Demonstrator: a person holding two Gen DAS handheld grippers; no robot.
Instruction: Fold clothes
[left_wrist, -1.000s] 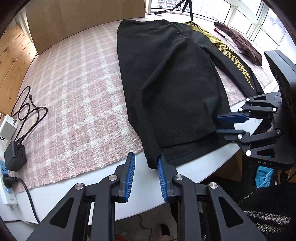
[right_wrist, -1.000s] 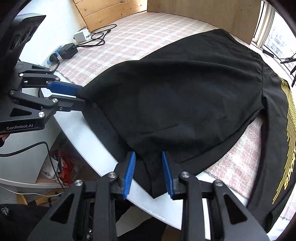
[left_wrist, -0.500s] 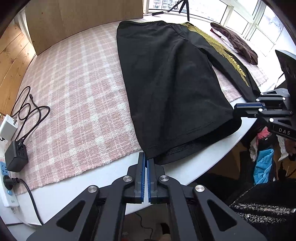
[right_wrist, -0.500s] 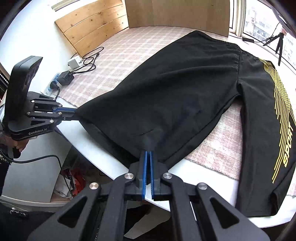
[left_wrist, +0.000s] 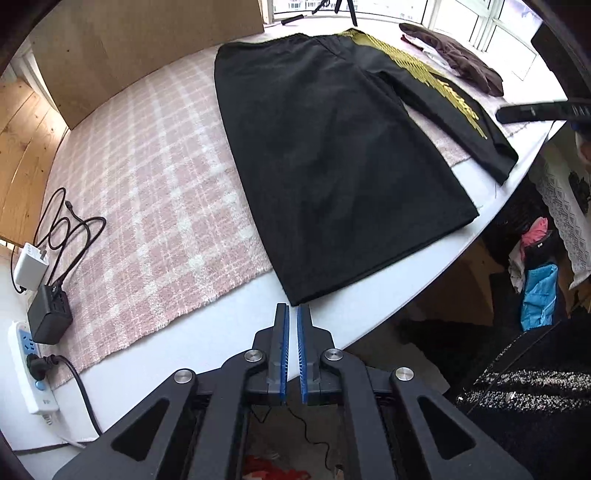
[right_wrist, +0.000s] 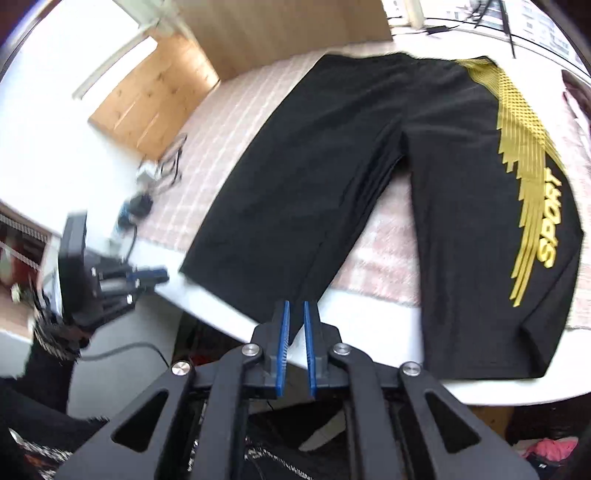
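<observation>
Both tongs, left gripper and right gripper, are parting their jaws off the black shorts' hem, now released and laid flat for folding.

One pair of black shorts lies spread on one pink checked blanket, which covers one white table. The shorts have two legs, and one of them carries one yellow striped print. One dark brown garment sits at the far right. At the near left there are one white power strip, one black adapter and one white charger. Two grippers show: the left gripper and the right gripper.
</observation>
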